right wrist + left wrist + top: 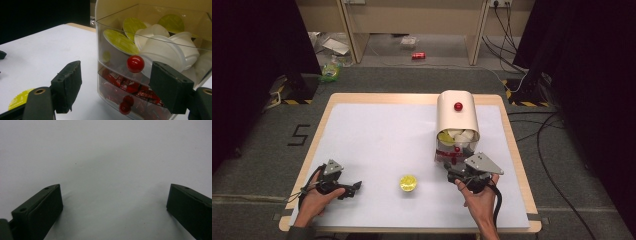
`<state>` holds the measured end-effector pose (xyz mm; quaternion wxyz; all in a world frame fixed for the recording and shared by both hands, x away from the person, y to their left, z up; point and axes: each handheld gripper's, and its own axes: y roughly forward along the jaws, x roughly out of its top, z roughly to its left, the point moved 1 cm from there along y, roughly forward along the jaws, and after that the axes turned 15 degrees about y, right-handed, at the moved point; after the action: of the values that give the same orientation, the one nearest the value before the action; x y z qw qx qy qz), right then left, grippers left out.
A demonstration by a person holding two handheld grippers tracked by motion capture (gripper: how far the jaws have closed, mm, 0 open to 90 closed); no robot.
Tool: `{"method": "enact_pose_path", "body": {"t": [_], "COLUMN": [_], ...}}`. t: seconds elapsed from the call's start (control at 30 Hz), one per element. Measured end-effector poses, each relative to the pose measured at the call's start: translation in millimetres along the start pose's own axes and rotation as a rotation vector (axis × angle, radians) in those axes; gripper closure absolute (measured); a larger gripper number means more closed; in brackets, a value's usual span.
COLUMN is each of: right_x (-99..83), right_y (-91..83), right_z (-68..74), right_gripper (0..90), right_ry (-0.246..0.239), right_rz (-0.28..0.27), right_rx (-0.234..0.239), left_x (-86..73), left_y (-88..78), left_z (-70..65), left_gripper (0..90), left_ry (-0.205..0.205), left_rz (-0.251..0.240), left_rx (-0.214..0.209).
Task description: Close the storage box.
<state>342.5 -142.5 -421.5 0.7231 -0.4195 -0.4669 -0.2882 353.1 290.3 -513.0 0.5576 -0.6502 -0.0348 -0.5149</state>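
While both of my hands rest at the lower edge of the white surface (377, 135), my left gripper (353, 188) sits at the lower left of the high view with its fingers (40, 212) spread wide and bare surface between them. My right gripper (451, 169) sits at the lower right of that view, directly in front of the clear drawer unit (456, 131). Its fingers (67, 85) are also spread and grip nothing. In the right gripper view, the upper drawer's red knob (135, 64) lies between the two fingers, apart from both. That upper drawer holds white capsules with yellow-green lids (160, 47); the lower drawer holds red packets (125, 85) and carries a second red knob (124, 108). A cream cover with a red knob (458, 106) on top forms the unit's rear section. One yellow-green capsule (408, 183) lies loose on the surface between my two grippers, lower centre of the high view.
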Motion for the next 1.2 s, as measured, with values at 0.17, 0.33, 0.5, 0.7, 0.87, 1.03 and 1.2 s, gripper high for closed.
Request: {"method": "enact_pose_path", "body": {"t": [0.17,0.33,0.5,0.7,0.87,1.03,1.2], "right_x": [-0.3,-1.5,-2.9,-4.9,-4.9,-5.9,-7.0], "right_y": [-3.3,-4.6,-9.4,-17.1,-20.4,-21.0,-24.6], "right_z": [-0.9,-0.6,-3.3,-7.2,-7.9,-7.3,-9.1], "right_gripper": [26.0,26.0,26.0,26.0,25.9,25.8,25.8], "right_ry": [-0.007,0.002,0.002,0.002,0.009,0.001,0.005], "right_rz": [-0.007,0.000,-0.008,-0.009,-0.014,-0.016,-0.018], "right_rx": [-0.001,0.001,0.003,-0.002,-0.009,-0.006,-0.010], "left_x": [0.0,0.0,0.0,0.1,0.0,0.0,0.0], "left_y": [-0.1,-0.1,0.0,0.0,0.0,0.0,-0.1], "left_z": [0.0,0.1,0.1,0.1,0.1,0.1,0.2], "left_gripper": [0.0,0.0,0.0,0.0,0.0,0.0,0.0], "left_ry": [0.001,0.000,0.001,0.001,0.002,0.002,0.002], "left_rz": [0.000,0.000,0.000,0.001,0.001,0.000,0.001], "left_rx": [0.000,-0.001,0.000,0.000,0.001,0.000,0.000]}}
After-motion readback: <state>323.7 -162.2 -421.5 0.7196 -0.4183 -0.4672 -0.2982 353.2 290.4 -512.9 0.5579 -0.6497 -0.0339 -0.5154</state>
